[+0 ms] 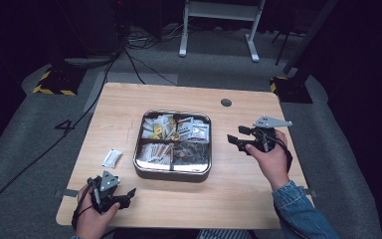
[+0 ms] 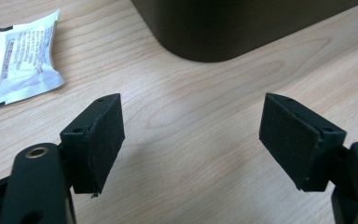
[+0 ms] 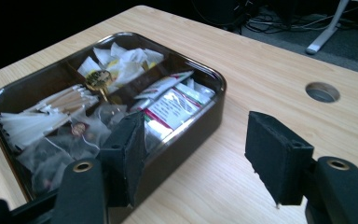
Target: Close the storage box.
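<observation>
Both claws, the left claw (image 1: pixel 128 194) and right claw (image 1: pixel 235 141), are spread wide and hold nothing, so the little white packet (image 1: pixel 112 157) lying on the table (image 1: pixel 238 194) beside the tin box (image 1: pixel 144 172) could slide away if nudged.

I see both of my grippers as black, blocky tools, each topped by a grey three-cornered plate and trailing a thin black cable. The left gripper (image 1: pixel 110 195) carries its plate with small dark dots on it. On the right gripper (image 1: pixel 241 141) the plate is longer and pointed. Close up, the jaws are matte black wedge-shaped pads with small screw holes, mounted on rounded black arms with brass-ringed holes. My right sleeve (image 1: pixel 298 211) is blue denim.
</observation>
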`<control>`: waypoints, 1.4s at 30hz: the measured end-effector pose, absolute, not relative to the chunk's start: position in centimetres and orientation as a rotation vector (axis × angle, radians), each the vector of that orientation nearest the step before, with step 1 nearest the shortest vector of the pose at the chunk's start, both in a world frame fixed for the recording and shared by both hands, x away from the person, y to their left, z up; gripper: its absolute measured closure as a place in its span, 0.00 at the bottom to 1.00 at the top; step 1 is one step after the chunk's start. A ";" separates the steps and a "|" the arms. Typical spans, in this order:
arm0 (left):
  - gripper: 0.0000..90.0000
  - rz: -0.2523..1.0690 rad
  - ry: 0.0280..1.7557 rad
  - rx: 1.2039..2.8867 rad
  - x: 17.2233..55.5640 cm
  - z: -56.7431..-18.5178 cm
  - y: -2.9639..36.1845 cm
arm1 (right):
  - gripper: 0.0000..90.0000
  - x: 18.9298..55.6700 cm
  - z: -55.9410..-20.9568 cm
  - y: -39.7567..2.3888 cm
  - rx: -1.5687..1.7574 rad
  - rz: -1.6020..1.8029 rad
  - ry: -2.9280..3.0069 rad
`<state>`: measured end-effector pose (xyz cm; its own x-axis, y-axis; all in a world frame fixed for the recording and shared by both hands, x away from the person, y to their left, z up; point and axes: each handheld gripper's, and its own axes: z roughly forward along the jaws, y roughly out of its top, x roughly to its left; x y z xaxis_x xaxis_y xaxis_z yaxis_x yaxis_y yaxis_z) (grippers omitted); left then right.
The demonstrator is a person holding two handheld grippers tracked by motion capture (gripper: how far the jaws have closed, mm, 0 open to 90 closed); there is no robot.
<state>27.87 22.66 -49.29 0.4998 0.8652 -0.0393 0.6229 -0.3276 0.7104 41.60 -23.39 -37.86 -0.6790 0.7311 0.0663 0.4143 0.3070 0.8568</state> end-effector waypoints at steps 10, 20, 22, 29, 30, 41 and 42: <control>0.23 0.452 1.227 2.077 27.9 -49.5 23.4 | 0.40 39.5 -40.3 -27.5 1.089 1.272 2.236; 0.23 0.463 1.221 2.057 28.2 -49.9 23.5 | 0.40 38.1 -44.2 -30.4 1.172 1.212 2.212; 0.22 0.464 1.220 2.063 28.2 -50.0 23.5 | 0.40 38.2 -44.8 -30.7 1.179 1.187 2.223; 0.22 0.463 1.227 2.096 28.3 -50.3 23.4 | 0.40 37.8 -46.4 -32.0 1.209 1.135 2.223; 0.22 0.464 1.233 2.093 28.3 -50.4 23.4 | 0.40 37.8 -46.7 -32.0 1.211 1.130 2.225; 0.21 0.460 1.220 2.092 28.4 -50.5 23.4 | 0.37 37.5 -49.5 -32.5 1.235 1.120 2.287; 0.21 0.459 1.220 2.092 28.4 -50.5 23.4 | 0.36 37.5 -49.7 -32.4 1.230 1.100 2.295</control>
<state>28.42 23.44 -50.53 0.5025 0.8641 -0.0283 0.6308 -0.3440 0.6956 37.51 -32.42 -49.65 -0.5813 0.8099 0.0784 0.5684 0.3352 0.7514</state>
